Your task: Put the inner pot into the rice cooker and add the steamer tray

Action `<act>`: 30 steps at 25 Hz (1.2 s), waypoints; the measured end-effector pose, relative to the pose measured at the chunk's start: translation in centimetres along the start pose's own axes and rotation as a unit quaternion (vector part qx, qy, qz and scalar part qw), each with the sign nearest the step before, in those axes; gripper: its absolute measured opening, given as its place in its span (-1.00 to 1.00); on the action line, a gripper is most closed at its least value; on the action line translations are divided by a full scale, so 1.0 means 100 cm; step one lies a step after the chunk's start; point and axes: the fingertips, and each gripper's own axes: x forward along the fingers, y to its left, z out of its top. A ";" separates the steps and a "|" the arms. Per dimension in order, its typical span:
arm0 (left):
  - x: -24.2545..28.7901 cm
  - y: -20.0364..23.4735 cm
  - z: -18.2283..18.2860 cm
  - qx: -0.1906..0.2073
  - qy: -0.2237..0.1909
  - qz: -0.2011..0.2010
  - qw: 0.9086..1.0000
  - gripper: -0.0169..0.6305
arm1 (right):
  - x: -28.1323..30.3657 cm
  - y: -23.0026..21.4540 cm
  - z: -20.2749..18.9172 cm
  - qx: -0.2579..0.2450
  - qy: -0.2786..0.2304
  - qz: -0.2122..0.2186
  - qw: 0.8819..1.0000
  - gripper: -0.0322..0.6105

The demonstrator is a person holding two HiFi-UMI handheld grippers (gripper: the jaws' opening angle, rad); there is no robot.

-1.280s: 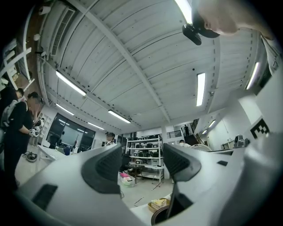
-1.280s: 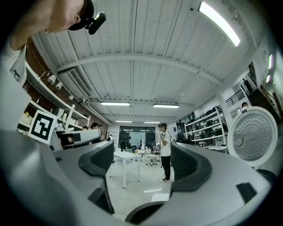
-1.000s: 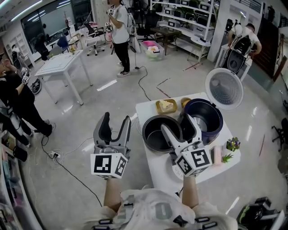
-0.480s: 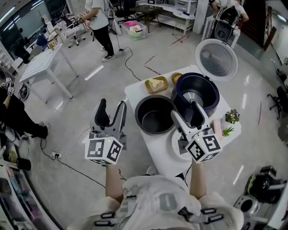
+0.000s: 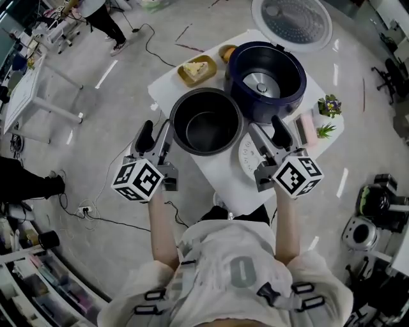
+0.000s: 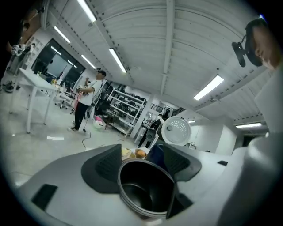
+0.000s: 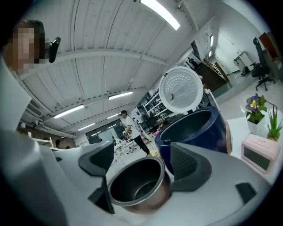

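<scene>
Left gripper (image 5: 155,133): jaws apart, nothing clamped. It hangs off the left edge of the white tabletop (image 5: 166,89), tips just beside the inner pot (image 5: 206,121). The pot is dark, empty and upright on the tabletop, near-left of the rice cooker (image 5: 291,89). Right gripper (image 5: 268,131): jaws apart, empty, above a white round tray (image 5: 248,156) lying flat near the tabletop's near edge. Cooker is dark blue, lid (image 5: 291,19) tipped open on the far side, no pot inside. Small potted plant (image 5: 330,104) at far right.

Pot (image 5: 206,121) black, rim grey — cooker (image 5: 296,96) navy, its lid (image 5: 291,19) white and dotted; far-left dish (image 5: 197,70) yellow; table (image 5: 167,89) white.
</scene>
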 end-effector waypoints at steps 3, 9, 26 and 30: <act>0.016 0.018 -0.032 -0.036 0.034 0.005 0.999 -0.09 | 0.008 -0.016 -0.023 0.013 0.023 -0.010 1.000 0.32; 0.031 0.033 -0.088 -0.073 0.109 -0.008 0.991 -0.09 | 0.020 -0.037 -0.071 0.044 0.073 -0.029 0.996 0.32; 0.058 0.043 -0.124 -0.087 0.134 -0.032 0.987 -0.16 | 0.055 -0.039 -0.135 0.045 0.151 -0.003 0.988 0.24; 0.057 0.040 -0.129 -0.081 0.140 -0.028 0.986 -0.19 | 0.055 -0.035 -0.141 0.030 0.164 -0.001 0.986 0.17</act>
